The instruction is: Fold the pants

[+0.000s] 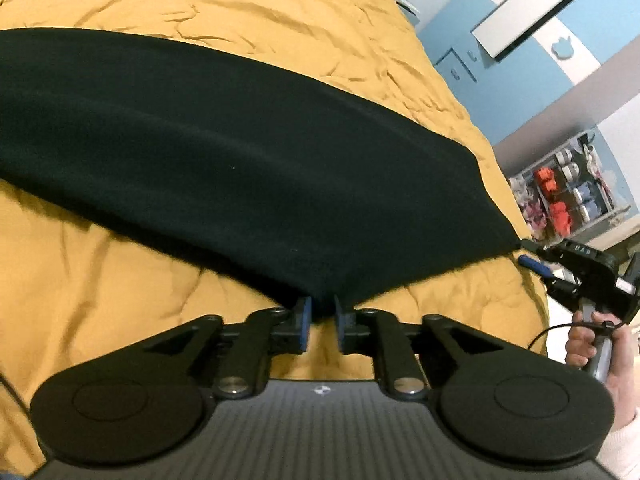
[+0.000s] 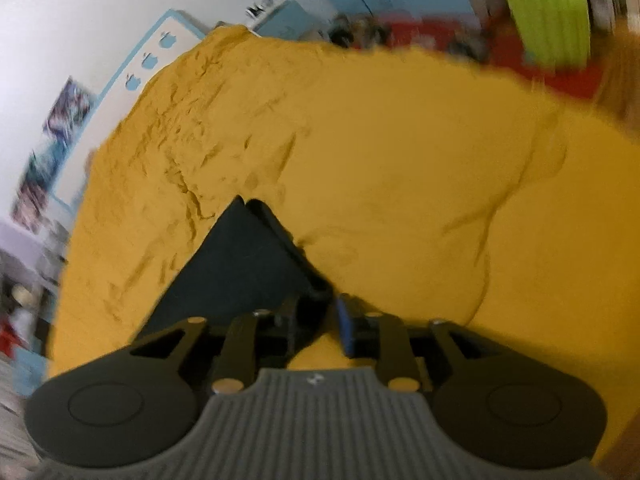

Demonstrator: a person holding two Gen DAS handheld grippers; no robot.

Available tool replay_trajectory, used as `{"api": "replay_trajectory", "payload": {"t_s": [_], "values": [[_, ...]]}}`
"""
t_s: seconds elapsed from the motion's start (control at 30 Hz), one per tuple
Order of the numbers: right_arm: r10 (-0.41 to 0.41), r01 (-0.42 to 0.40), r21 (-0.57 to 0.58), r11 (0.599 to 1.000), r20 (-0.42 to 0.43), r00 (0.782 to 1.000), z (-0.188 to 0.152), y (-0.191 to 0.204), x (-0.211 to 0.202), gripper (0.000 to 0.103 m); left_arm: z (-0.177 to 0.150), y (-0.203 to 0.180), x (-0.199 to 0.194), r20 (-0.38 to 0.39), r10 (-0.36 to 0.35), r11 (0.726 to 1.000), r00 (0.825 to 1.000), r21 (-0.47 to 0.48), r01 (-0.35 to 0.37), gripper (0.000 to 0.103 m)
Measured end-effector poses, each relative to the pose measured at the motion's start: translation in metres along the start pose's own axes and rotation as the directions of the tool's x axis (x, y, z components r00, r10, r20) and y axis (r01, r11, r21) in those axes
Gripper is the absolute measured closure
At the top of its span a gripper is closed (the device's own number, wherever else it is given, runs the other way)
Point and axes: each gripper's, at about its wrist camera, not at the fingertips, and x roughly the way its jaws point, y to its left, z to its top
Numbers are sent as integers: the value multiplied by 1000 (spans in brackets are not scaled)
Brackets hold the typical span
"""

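Observation:
The black pants (image 1: 224, 160) lie stretched across a mustard-yellow bedspread (image 1: 280, 12). My left gripper (image 1: 321, 311) is shut on the near edge of the pants, the cloth pinched between its blue pads. My right gripper (image 1: 530, 254) shows at the right in the left wrist view, pinching the pants' right corner. In the right wrist view the right gripper (image 2: 326, 308) is shut on a corner of the pants (image 2: 236, 264), which run away to the left as a dark triangle over the bedspread (image 2: 400, 160). The view is blurred.
A blue and white wardrobe (image 1: 520, 32) and a shelf of small boxes (image 1: 568, 196) stand beyond the bed's right edge. A person's hand (image 1: 596, 344) holds the right gripper's handle. Red and green items (image 2: 548, 28) lie past the bed's far edge.

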Motion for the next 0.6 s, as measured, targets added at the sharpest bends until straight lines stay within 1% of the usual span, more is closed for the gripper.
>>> {"api": "replay_trajectory", "payload": {"t_s": [0.03, 0.07, 0.13, 0.17, 0.2, 0.27, 0.33, 0.4, 0.43, 0.47, 0.53, 0.6], "values": [[-10, 11, -36, 999, 20, 1000, -1, 6, -7, 71, -1, 1, -4, -4, 2, 1000, 1000, 4, -2, 76], [-9, 11, -65, 998, 35, 999, -2, 11, -14, 69, -1, 3, -8, -1, -1, 1000, 1000, 11, 1, 74], [5, 2, -113, 994, 60, 998, -7, 22, -24, 67, -2, 9, -21, 20, -17, 1000, 1000, 20, 16, 74], [12, -3, -134, 991, 66, 998, -9, 29, -28, 65, -1, 12, -27, 31, -19, 1000, 999, 18, 18, 73], [18, -7, -149, 989, 71, 997, -12, 36, -29, 63, 1, 18, -37, 57, -20, 1000, 998, 12, 19, 72], [29, -14, -181, 983, 79, 996, -20, 53, -29, 49, 4, 33, -57, 108, -20, 1000, 994, -2, 20, 70], [42, -28, -206, 978, 63, 997, -25, 68, -22, 49, 10, 55, -81, 167, 2, 1000, 986, -18, 1, 69], [49, -39, -221, 974, 41, 998, -30, 82, -12, 49, 17, 83, -107, 227, 49, 998, 973, -43, -40, 69], [51, -41, -235, 971, 37, 998, -33, 89, -7, 55, 20, 98, -120, 249, 78, 996, 965, -61, -65, 69], [45, -35, -245, 969, 34, 998, -34, 96, -1, 60, 25, 116, -136, 277, 118, 991, 954, -89, -97, 69], [33, -26, -254, 967, 25, 999, -37, 109, 9, 60, 32, 149, -162, 326, 182, 980, 928, -135, -145, 68], [29, -26, -270, 962, 7, 1000, -40, 120, 18, 60, 37, 187, -190, 370, 247, 962, 896, -204, -181, 66]]}}
